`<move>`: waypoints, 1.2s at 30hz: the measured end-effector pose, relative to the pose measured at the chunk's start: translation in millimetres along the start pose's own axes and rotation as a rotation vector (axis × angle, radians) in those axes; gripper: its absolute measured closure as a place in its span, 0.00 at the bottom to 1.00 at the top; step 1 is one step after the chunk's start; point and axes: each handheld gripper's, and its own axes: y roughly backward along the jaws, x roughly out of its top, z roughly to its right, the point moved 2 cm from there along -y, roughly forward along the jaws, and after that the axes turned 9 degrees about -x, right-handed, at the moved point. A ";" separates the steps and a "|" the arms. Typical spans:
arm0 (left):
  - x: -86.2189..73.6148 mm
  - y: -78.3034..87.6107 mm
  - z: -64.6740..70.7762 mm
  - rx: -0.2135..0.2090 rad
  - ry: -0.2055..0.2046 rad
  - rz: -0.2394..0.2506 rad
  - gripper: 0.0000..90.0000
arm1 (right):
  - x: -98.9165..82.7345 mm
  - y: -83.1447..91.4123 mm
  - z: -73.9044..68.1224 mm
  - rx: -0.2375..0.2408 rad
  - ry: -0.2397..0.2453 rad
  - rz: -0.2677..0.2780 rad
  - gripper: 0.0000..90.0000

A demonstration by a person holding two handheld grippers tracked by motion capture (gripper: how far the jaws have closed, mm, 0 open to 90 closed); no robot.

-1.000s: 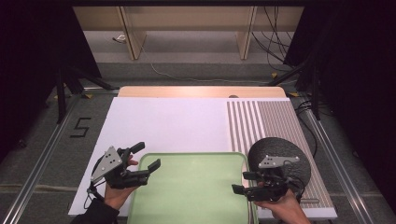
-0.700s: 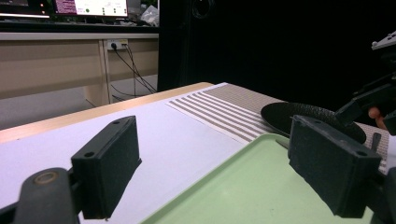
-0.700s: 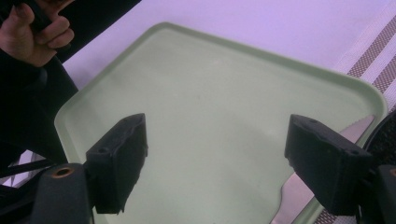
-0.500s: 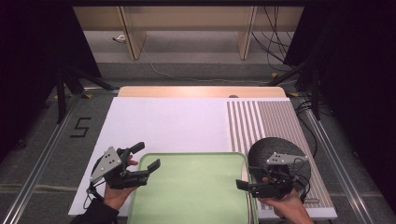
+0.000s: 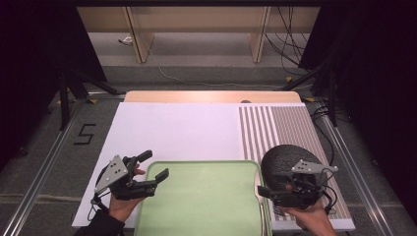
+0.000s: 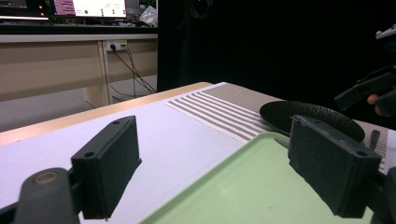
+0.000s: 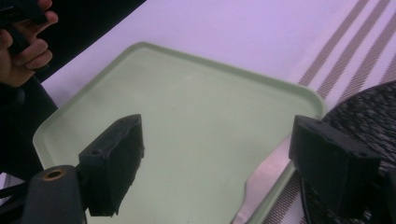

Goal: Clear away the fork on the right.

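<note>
My two grippers wait at the green tray [image 5: 206, 196] near the table's front edge, left gripper [image 5: 150, 172] and right gripper [image 5: 263, 191] both with fingers apart, holding nothing. I think gripping comes next. My right gripper view shows silver cutlery [image 7: 261, 184] beside the black plate [image 7: 369, 116].

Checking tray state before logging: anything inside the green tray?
Nothing lies in the green tray; its floor looks bare. A shiny flat piece, maybe cutlery, lies at its right rim beside the black plate. The tray's near edge is cut off in the high view.
</note>
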 end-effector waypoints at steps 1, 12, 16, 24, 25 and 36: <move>0.1 0.2 0.0 0.000 0.002 0.002 0.18 | -0.8 2.4 1.6 -0.013 -0.002 0.004 0.21; -0.2 0.1 -0.1 0.001 0.001 0.001 0.18 | -16.4 32.6 23.7 -0.136 -0.047 0.054 0.24; -0.3 -0.2 0.0 0.002 -0.001 -0.002 0.18 | -23.1 41.3 31.7 -0.189 -0.056 0.052 0.26; -0.4 0.1 0.2 0.004 -0.004 -0.003 0.18 | -32.5 53.7 45.5 -0.299 -0.087 0.045 0.33; -0.4 0.1 0.2 0.004 -0.004 -0.004 0.18 | -33.8 54.6 47.1 -0.317 -0.085 0.039 0.35; -0.5 -0.1 0.2 0.004 -0.004 -0.004 0.18 | -45.1 60.5 61.9 -0.491 -0.043 -0.053 0.70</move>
